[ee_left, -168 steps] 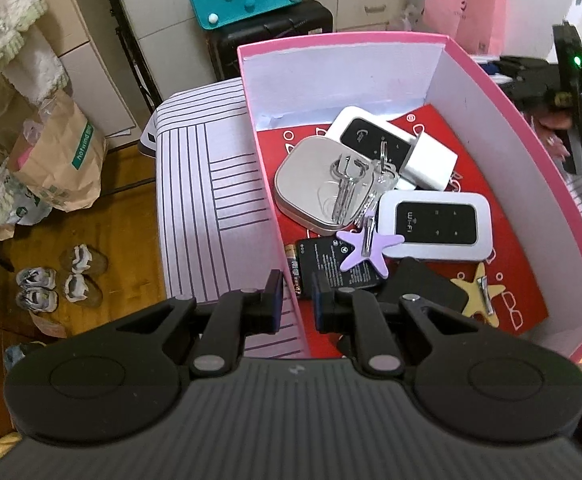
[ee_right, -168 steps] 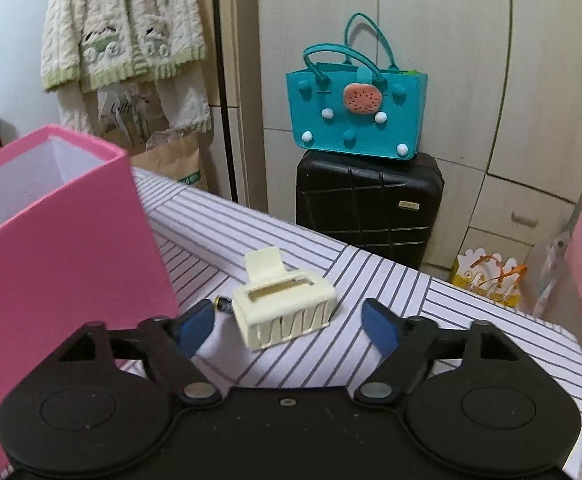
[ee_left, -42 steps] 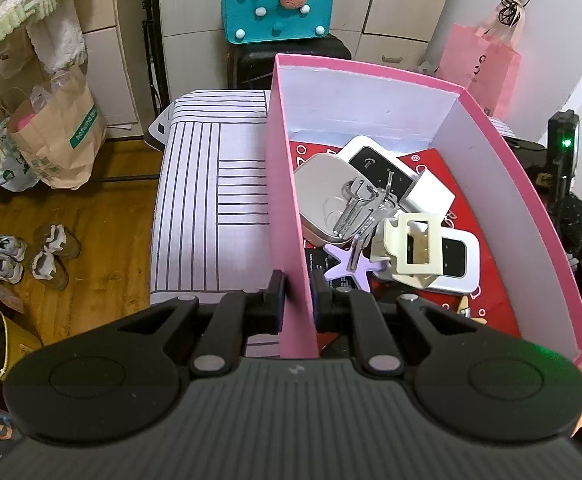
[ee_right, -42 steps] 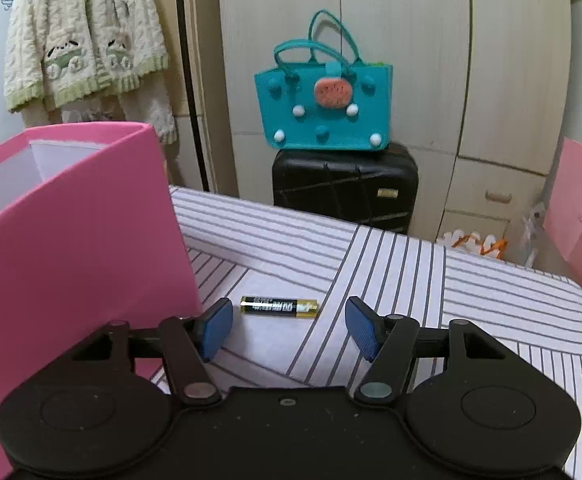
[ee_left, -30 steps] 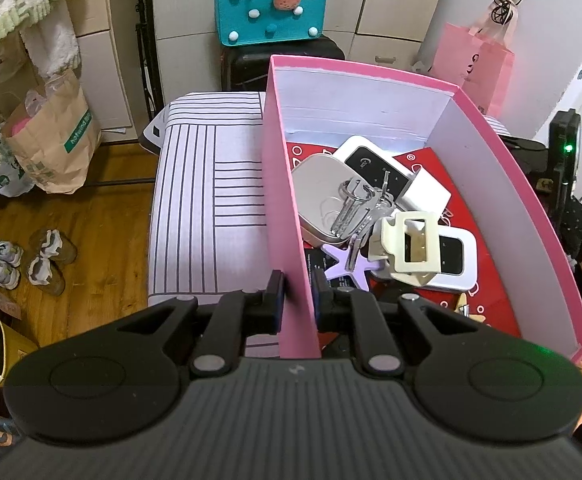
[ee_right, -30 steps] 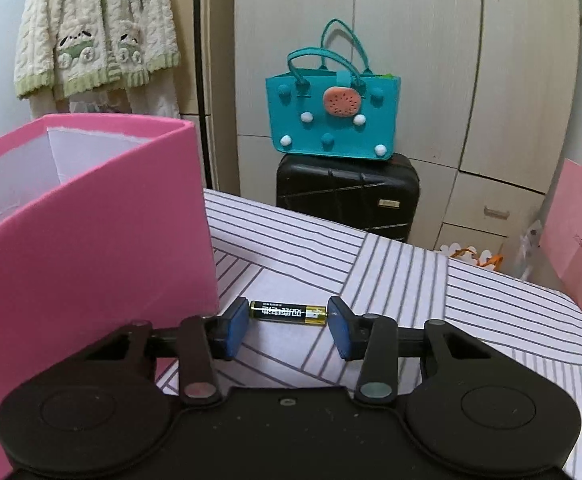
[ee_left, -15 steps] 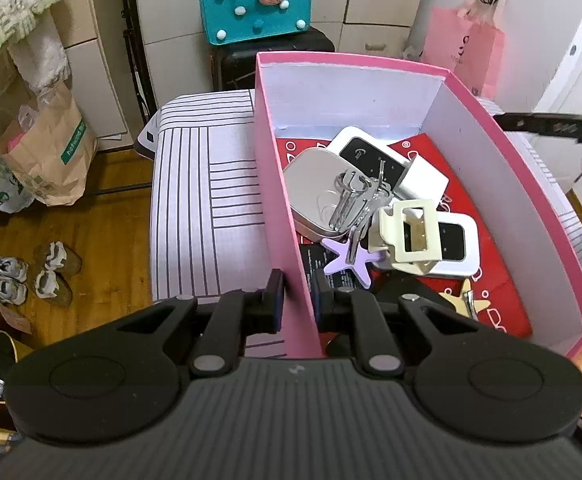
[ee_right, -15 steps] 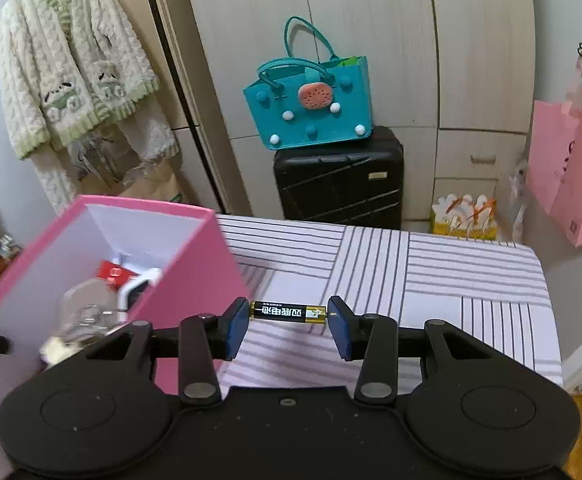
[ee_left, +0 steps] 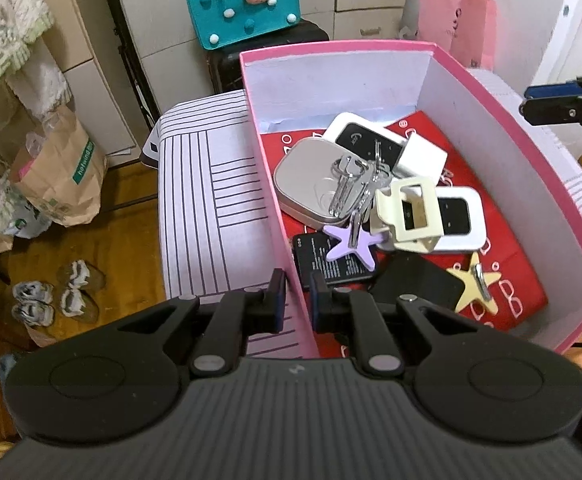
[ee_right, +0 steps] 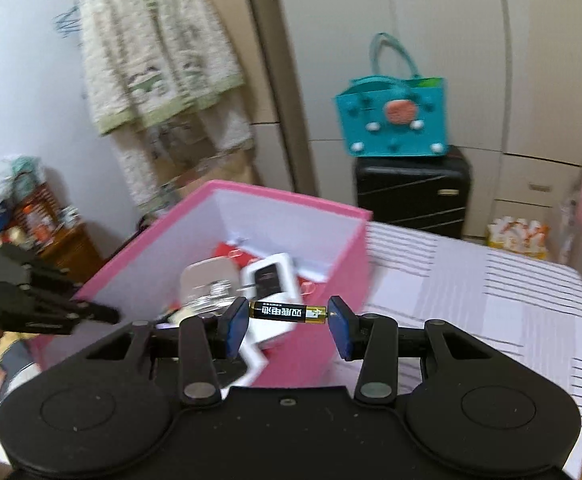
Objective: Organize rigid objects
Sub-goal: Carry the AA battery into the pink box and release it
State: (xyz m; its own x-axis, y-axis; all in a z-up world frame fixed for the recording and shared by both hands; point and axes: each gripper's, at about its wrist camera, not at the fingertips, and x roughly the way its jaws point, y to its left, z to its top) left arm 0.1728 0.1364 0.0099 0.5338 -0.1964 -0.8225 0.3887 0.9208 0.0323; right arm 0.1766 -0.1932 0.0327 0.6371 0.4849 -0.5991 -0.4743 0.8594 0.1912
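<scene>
The right gripper (ee_right: 287, 322), jaws clamping the AA battery (ee_right: 287, 313) end to end, has lifted it off the worktop toward the pink box (ee_right: 331, 216) at 11 o'clock, ready to drop; the left gripper (ee_left: 294, 300) pinches the box wall.

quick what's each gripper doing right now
Left gripper: shut on the pink box wall.
Right gripper: shut on the battery, end to end.

Table (ee_left: 195, 200) with white cloth, dark stripes: centre-left in left wrist view, right half in right wrist view (ee_right: 491, 288). Pink box (ee_left: 269, 184) stands directly on it, right of centre in left view, left of centre in right view. Wooden floor (ee_left: 131, 240) lower left, small shoes (ee_left: 51, 296) on it.
</scene>
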